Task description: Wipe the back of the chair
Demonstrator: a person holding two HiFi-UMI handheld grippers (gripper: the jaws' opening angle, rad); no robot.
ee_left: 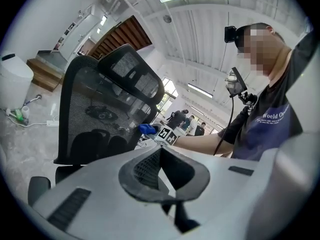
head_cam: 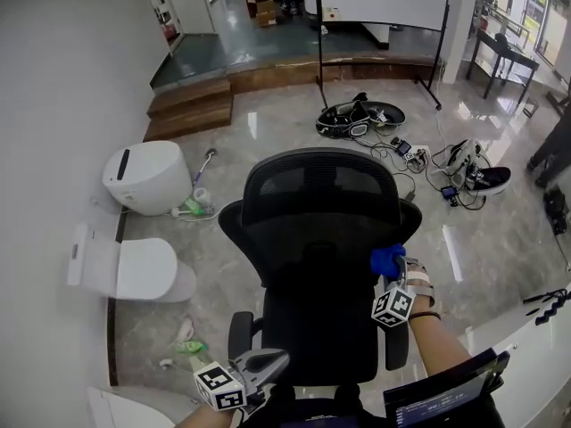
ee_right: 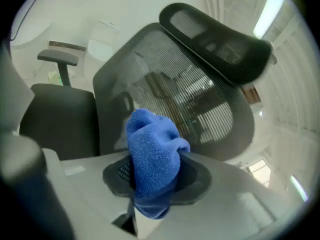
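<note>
Jaws of right gripper [ee_right: 152, 196] clamp blue cloth [ee_right: 152, 154] at chair back [ee_right: 200, 109]; left gripper [ee_left: 167, 186] closed, empty; cables [head_cam: 419, 163] beyond.

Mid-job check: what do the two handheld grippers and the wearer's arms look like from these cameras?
The left gripper and right gripper both have pale grey shells and dark ribbed jaw pads. Each carries a cube of black-and-white square markers. The person wears a dark short-sleeved T-shirt with white print, and a dark band circles the right wrist.
</note>
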